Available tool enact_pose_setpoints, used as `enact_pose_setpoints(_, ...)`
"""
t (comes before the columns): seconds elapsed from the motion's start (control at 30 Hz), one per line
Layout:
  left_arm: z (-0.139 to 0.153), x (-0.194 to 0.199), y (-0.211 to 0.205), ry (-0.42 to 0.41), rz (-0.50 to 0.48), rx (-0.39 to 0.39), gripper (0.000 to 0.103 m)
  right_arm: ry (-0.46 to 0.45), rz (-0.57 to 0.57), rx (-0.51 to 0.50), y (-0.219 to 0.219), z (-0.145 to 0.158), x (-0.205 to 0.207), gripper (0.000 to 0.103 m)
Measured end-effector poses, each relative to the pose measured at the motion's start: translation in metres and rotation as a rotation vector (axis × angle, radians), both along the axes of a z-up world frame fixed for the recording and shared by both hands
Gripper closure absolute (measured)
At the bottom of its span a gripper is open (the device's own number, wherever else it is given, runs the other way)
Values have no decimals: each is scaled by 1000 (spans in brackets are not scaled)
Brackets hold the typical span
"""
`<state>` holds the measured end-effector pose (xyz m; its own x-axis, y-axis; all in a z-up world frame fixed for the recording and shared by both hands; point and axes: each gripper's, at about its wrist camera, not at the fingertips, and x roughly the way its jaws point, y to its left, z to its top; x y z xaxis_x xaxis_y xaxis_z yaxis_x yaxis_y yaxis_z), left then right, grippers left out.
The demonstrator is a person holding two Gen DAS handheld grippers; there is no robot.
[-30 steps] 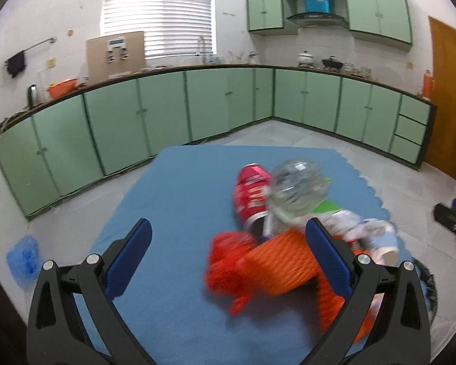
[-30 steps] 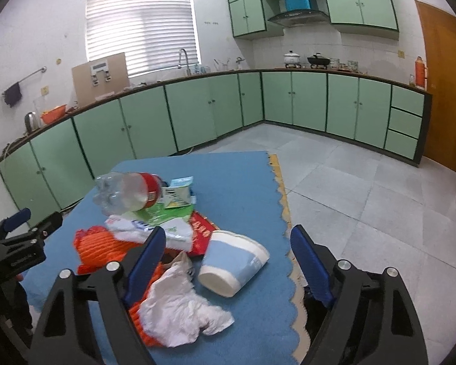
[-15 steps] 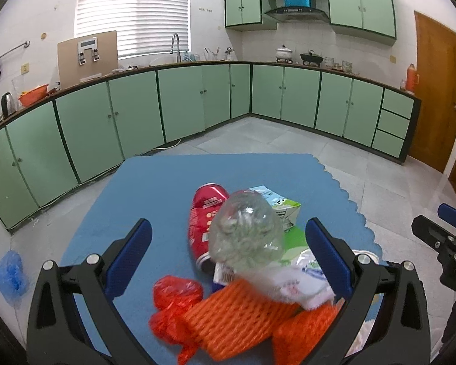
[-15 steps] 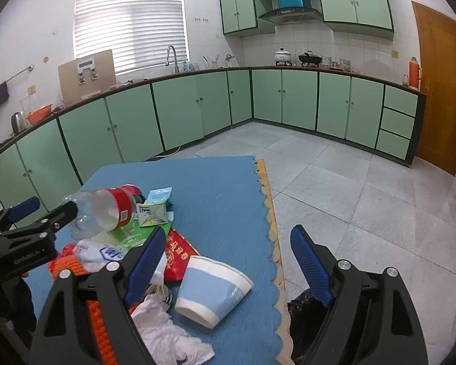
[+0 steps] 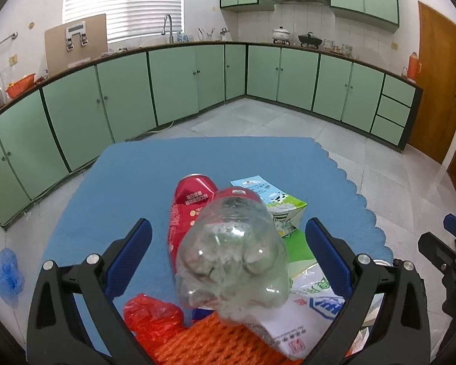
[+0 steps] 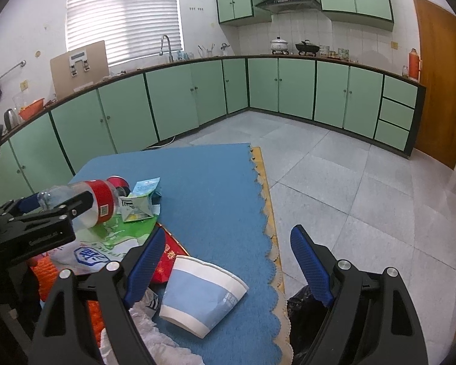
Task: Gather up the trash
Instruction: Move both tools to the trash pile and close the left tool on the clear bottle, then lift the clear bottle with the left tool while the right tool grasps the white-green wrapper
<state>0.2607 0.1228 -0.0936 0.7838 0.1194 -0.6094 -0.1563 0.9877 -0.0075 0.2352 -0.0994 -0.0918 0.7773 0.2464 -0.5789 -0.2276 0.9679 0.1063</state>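
While left tongs [image 5: 228, 234] gape, bottle [image 5: 232, 252] between

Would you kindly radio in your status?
Both hand-held grippers open, left straddling clear plastic bottle, pads apart. Right over blue paper cup. Nothing blocking.

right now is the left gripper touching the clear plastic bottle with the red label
Apart. The left wrist view shows blue mat on both sides between the left gripper's open pads and the clear plastic bottle, which lies between them ungripped.
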Motion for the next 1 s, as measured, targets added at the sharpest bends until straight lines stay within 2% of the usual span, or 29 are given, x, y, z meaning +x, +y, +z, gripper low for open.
enact_pose_setpoints(0.07, -1, 3, 1, 8, -4, -14, 11, 5, 1, 1, 0, -2, 1, 20)
enact_pose_setpoints(0.13, -5, 6, 2, 28, -11, -29, 37, 10, 0, 4, -1, -3, 3, 20)
enact_pose_setpoints(0.17, -7, 7, 3, 37, -15, -43, 41, 12, 0, 4, -1, -4, 3, 20)
enact_pose_setpoints(0.23, -10, 6, 6, 43, -18, -68, 42, 13, -2, 4, -1, -4, 2, 20)
enact_pose_setpoints(0.47, -5, -13, 9, -6, -2, -80, 43, 22, -5, -7, 0, -13, -4, 20)
enact_pose_setpoints(0.83, 0, -77, 3, -163, 38, -33, 43, 24, -21, -5, 11, -29, -29, 20)
enact_pose_setpoints(1.0, -3, -98, 5, -188, 45, -34, 43, 36, -34, 3, 15, -36, -33, 20)
